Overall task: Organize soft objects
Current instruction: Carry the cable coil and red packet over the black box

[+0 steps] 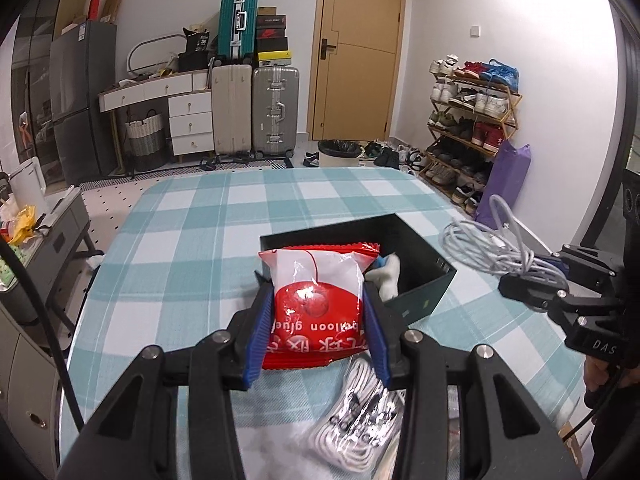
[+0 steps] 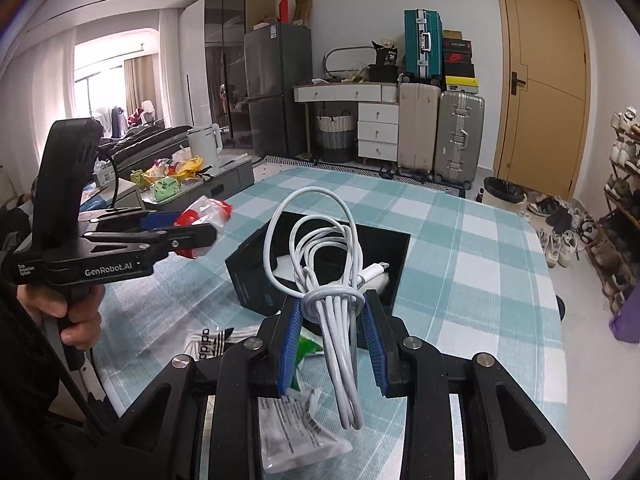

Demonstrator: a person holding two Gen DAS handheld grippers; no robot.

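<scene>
My left gripper (image 1: 318, 300) is shut on a red and white balloon glue packet (image 1: 316, 292) and holds it above the table, just before the black box (image 1: 424, 256). The box is open and holds a white soft item (image 1: 390, 276). My right gripper (image 2: 332, 320) is shut on a coiled white cable (image 2: 320, 268), held above the near edge of the black box (image 2: 256, 276). The right gripper with the cable (image 1: 488, 248) shows at the right of the left wrist view. The left gripper with the packet (image 2: 204, 216) shows at the left of the right wrist view.
The table wears a teal checked cloth (image 1: 192, 248). Packaged white socks (image 1: 360, 412) lie near the front edge, along with an adidas sock pack (image 2: 212, 340), a green packet (image 2: 306, 350) and a clear bag (image 2: 296, 428). Suitcases, a door and a shoe rack stand behind.
</scene>
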